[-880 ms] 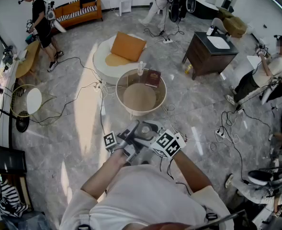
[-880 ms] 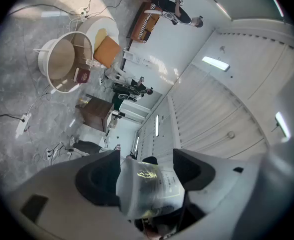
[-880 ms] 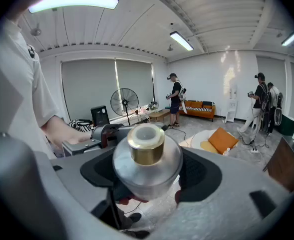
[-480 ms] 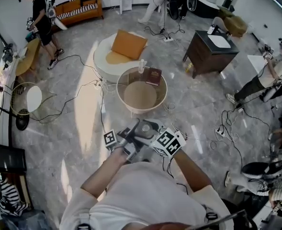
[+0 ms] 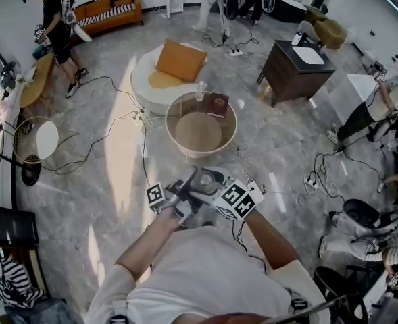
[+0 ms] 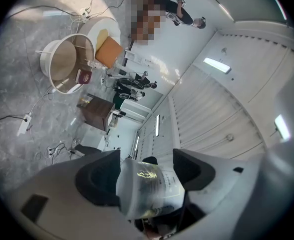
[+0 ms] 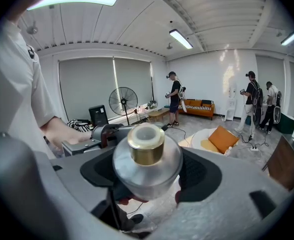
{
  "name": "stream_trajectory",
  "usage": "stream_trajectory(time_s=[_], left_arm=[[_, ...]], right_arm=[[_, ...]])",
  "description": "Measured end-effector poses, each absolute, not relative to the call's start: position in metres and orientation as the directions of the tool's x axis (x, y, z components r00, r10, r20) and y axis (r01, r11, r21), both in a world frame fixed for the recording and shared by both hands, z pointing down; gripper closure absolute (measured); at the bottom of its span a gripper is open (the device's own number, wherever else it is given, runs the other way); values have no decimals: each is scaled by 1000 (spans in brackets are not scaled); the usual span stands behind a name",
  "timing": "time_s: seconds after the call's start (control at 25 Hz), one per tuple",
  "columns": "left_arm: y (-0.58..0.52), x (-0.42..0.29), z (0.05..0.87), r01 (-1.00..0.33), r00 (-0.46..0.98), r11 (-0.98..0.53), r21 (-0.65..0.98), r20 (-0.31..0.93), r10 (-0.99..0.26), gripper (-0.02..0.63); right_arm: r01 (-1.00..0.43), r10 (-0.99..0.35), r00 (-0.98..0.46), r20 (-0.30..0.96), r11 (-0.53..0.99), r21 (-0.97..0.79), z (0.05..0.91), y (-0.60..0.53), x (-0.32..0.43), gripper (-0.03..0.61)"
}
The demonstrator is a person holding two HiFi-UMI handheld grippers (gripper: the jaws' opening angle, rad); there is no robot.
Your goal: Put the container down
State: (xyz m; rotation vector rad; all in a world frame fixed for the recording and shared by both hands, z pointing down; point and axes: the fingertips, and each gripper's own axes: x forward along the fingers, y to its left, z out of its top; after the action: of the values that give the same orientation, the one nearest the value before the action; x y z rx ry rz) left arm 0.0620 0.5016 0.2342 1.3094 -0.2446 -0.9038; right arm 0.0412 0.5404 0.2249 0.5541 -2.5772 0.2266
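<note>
1. The right gripper (image 7: 147,176) clamps the silver container (image 7: 147,160), jaws wide; its gold cap (image 7: 146,144) faces the camera.
2. The left gripper (image 6: 146,173) holds the same container, whose lower end is hidden.
3. From the head view, it hangs above the floor (image 5: 104,181), mostly covered by both grippers.

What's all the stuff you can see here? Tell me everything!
container: one, silver with gold cap, held up in the air
glass table: one, round, middle of room
book: one, dark red, on glass table
bottle: one, clear, on glass table beside book
cushion: one, orange, on white round table
sofa: one, orange, far wall
cabinet: one, dark brown, right
cables: many, on floor
other people: several, room edges
left gripper: one, grey, closed on container
right gripper: one, grey, closed on container
</note>
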Motion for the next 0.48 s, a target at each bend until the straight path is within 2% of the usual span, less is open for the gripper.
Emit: stream_trajectory(time_s=[0.48], left_arm=[[495, -1, 240, 425, 679, -4, 905, -323, -659, 305]], right_arm=[[-464, -384, -784, 489, 884, -50, 229, 533, -23, 239]])
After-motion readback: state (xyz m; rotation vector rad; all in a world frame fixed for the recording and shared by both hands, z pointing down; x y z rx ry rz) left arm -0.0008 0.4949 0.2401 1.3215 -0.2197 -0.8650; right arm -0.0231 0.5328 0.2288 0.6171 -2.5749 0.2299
